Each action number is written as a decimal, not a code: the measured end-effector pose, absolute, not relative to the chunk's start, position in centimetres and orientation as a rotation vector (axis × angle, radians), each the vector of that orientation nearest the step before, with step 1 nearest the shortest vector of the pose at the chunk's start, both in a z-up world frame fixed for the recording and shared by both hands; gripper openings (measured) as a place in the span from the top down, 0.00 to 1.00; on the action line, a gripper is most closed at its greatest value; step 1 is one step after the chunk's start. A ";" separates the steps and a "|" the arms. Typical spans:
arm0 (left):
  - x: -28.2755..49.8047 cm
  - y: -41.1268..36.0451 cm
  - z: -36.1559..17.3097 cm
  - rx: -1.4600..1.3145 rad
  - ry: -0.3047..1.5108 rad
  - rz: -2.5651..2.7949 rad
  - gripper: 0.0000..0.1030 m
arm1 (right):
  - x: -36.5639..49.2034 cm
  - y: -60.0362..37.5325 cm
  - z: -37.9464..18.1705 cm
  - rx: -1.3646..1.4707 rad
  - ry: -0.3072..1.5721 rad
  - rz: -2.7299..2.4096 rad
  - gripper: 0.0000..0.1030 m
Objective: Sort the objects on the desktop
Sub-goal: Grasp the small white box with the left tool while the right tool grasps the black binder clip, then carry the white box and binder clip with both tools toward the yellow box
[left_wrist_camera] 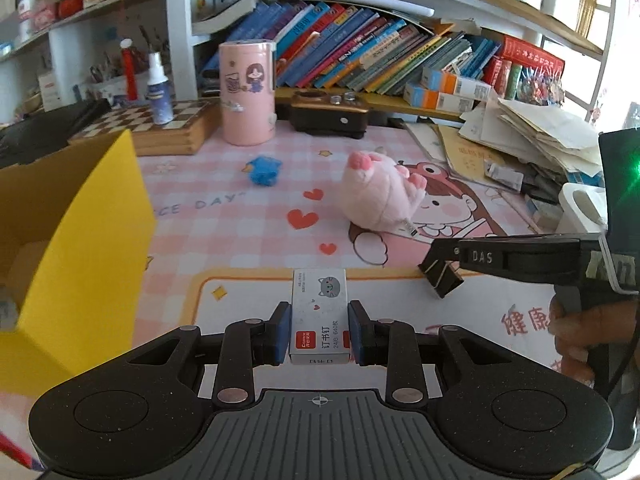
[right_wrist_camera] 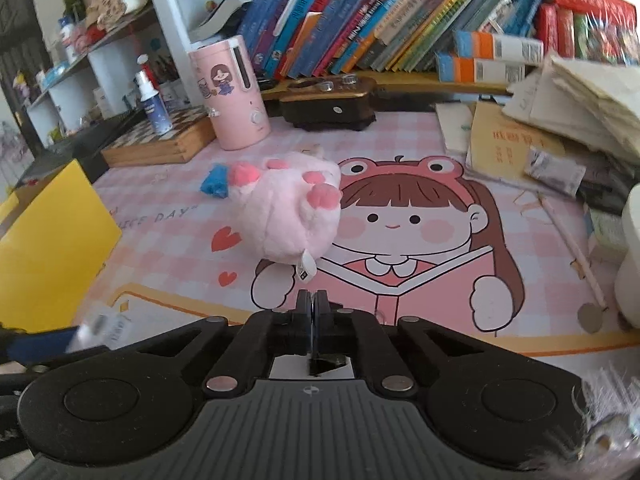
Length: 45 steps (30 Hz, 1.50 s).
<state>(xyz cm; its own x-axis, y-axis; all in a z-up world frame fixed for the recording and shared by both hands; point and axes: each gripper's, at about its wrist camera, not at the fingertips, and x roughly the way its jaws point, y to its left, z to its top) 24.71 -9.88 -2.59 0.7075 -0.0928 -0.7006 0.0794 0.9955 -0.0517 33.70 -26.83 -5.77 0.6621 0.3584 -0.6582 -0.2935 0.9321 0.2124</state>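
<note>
L tool (left_wrist_camera: pixel 319 334) pinching staple box (left_wrist_camera: pixel 319 312) just above table (left_wrist_camera: pixel 248 216), I hold it w/ pads on both long sides for yellow box (left_wrist_camera: pixel 80 248) at left; R tool (right_wrist_camera: pixel 313 304) pressed together on black binder clip (left_wrist_camera: pixel 442 278).

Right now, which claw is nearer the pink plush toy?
Right. The right claw sits just short of the pink plush toy, shut on a black binder clip. The left claw is farther back, shut on a staple box.
</note>
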 end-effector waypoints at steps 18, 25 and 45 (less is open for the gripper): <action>20.5 -8.6 -0.3 -0.075 0.716 -0.137 0.72 | 27.3 -28.3 -1.5 0.091 0.744 0.333 0.98; 17.6 -7.4 0.4 -0.077 0.694 -0.161 0.72 | 22.9 -26.8 0.7 0.082 0.709 0.347 0.98; 6.4 2.9 1.9 -0.103 0.636 -0.168 0.72 | 9.9 -16.6 2.1 0.031 0.688 0.362 0.98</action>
